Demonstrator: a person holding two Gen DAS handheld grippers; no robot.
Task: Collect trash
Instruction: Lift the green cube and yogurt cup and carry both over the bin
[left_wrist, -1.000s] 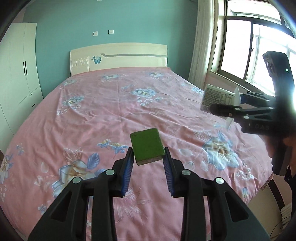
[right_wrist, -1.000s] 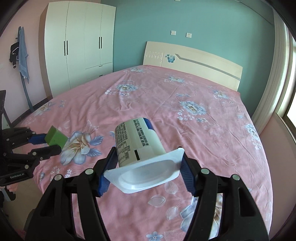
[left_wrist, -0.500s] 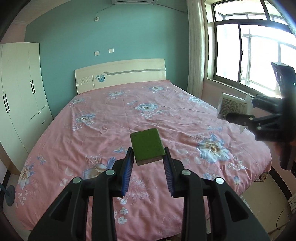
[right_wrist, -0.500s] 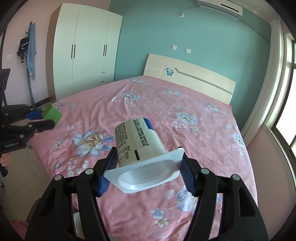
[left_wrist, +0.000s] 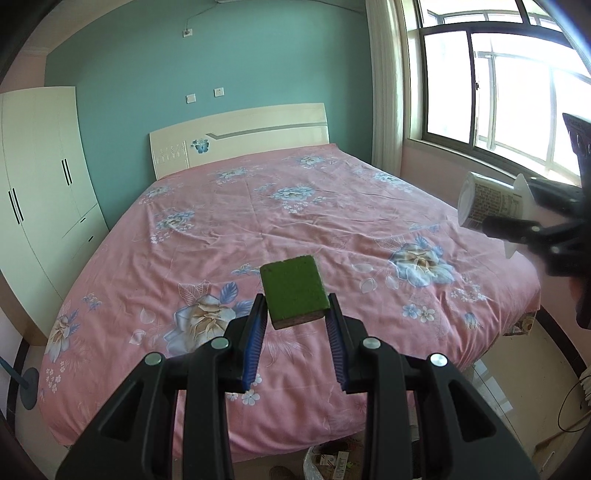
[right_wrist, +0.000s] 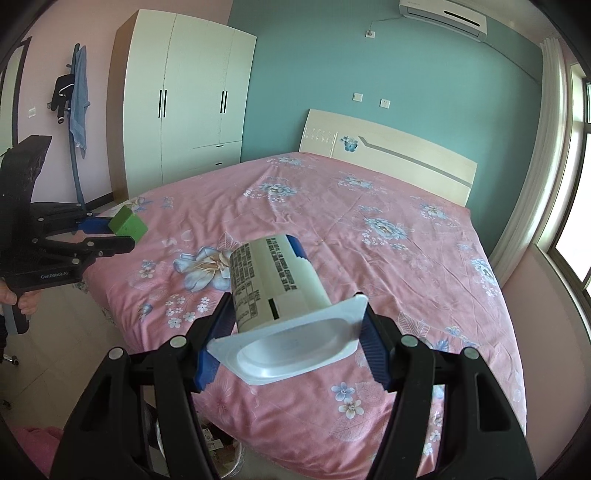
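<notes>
Both grippers had drawn back from over the mattress to the foot of the pink floral bed, whose near edge now showed with floor below it. At left, the left gripper stayed clamped on a green sponge block, its long axis running toward twelve o'clock, away from the jaws. At right, the right gripper held a white printed cup by its square rim, base pointing toward eleven o'clock over the bedspread. Directly beneath both tools, at six o'clock, the rim of a lined waste bin holding scraps peeked out at the bed's foot. The left gripper appeared to hang more nearly above it, so its sponge looked likelier to drop first.
</notes>
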